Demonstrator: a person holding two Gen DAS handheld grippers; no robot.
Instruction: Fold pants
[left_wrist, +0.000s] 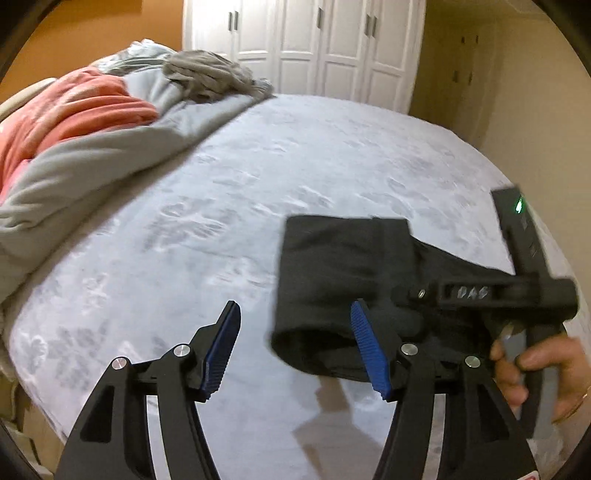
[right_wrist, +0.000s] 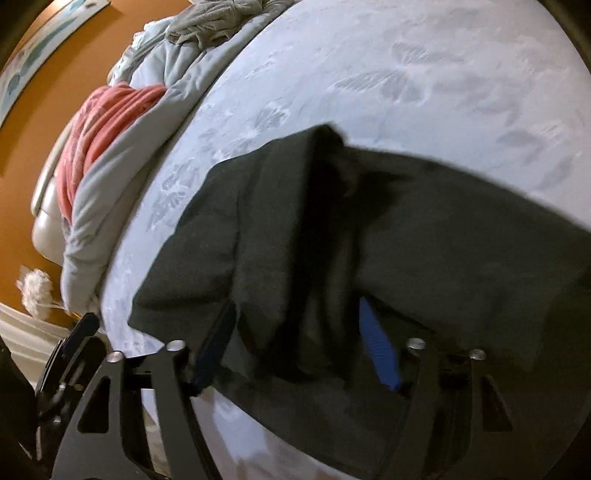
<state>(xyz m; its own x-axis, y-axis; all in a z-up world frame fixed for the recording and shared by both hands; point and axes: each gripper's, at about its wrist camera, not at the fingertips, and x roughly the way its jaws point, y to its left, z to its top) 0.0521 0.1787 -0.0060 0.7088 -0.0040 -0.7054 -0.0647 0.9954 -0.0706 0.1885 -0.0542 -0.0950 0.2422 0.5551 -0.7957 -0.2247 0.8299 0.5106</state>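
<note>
Cataloguing 1 pair of dark pants (left_wrist: 332, 273) on a pale blue patterned bedspread (left_wrist: 258, 177), with 2 handheld grippers.

We record the left gripper (left_wrist: 295, 347) released, its 2 blue-padded fingers (left_wrist: 221, 354) spread over bare bedspread with nothing between them, the folded pants lying just past its right finger. We record the right gripper (right_wrist: 299, 343) low over the pants (right_wrist: 369, 229), dark cloth bunched between its fingers (right_wrist: 380, 350); whether the pads press it we cannot tell. In the left wrist view a hand (left_wrist: 535, 373) holds that gripper at the pants' right edge. Also listed: a heaped grey comforter (left_wrist: 92, 166), a coral blanket (left_wrist: 74, 110), a grey garment (left_wrist: 210, 74), white wardrobe doors (left_wrist: 306, 48), an orange wall (right_wrist: 55, 110).
</note>
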